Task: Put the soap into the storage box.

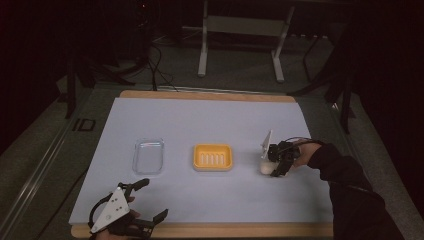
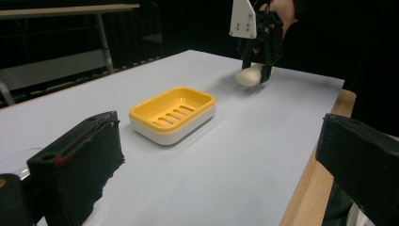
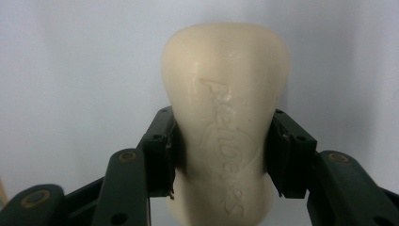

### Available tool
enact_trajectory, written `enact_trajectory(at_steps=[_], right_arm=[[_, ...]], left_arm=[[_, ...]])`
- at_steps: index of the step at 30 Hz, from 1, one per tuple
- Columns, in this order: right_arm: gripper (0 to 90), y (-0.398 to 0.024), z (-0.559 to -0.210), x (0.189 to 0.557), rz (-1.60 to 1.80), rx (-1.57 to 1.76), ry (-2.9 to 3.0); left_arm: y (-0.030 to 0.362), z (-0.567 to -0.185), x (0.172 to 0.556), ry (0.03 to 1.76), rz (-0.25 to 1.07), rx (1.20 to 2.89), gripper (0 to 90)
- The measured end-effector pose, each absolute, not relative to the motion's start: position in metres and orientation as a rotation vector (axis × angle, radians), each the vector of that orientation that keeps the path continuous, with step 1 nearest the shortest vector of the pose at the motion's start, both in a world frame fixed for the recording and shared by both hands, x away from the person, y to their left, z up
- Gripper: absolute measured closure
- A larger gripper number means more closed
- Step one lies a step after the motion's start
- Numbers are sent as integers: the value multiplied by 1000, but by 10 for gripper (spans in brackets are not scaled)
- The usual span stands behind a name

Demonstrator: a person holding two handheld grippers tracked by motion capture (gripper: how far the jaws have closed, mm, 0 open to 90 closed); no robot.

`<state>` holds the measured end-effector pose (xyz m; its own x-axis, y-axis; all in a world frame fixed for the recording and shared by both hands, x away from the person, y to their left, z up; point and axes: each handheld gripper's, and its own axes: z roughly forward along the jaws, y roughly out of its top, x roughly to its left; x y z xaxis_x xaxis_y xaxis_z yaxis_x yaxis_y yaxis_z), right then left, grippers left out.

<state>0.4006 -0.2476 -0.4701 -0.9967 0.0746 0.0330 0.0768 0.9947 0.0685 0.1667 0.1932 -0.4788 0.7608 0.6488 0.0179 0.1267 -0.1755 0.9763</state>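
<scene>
From the high view we see the right gripper (image 1: 276, 167) on the right part of the white sheet (image 1: 210, 120), its jaws closed on a pale bar of soap (image 1: 266, 168) that lies on the sheet, to the right of the yellow soap dish (image 1: 213, 157) and apart from it. A clear plastic tray (image 1: 148, 155) sits left of the dish, and nothing stands between soap and dish. The left gripper (image 1: 150, 200) rests near the front edge at the left, its 2 jaws spread wide with nothing between them. In the left gripper view our own black jaws stand far apart at the bottom corners; beyond them the yellow dish (image 2: 172, 114), with a white base and slots in its floor, lies open and bare, and farther back the right gripper (image 2: 256, 63) points down onto the cream soap (image 2: 248, 75) on the sheet. In the right gripper view the soap (image 3: 226, 122) is a smooth, rounded, off-white bar with embossed lettering on its face, and both pads (image 3: 162, 150) press its sides at the waist.
</scene>
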Motion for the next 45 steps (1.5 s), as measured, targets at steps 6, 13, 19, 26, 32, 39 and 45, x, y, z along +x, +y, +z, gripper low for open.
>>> enact_trajectory(at_steps=[6,13,19,26,32,39,45], right_arm=[[499,-245,-459,399,-139,-108,-3125],[499,-237,-447,399,-159,-91,-3136],[499,-229,-434,400,-163,-91,-3139],[499,-219,-418,402,-169,-102,-3155],[499,-211,-406,401,-164,-90,-3164],[500,-198,-391,399,-192,-46,-3189],[499,-183,-382,398,-197,-3,-3202]], left_arm=[[191,-479,166,615,517,1715,12],[191,-479,165,615,519,1713,11],[192,-479,165,611,524,1714,12],[191,-479,164,607,526,1713,11],[191,-479,164,607,524,1712,12],[190,-479,164,604,521,1712,11],[191,-478,164,602,519,1713,11]])
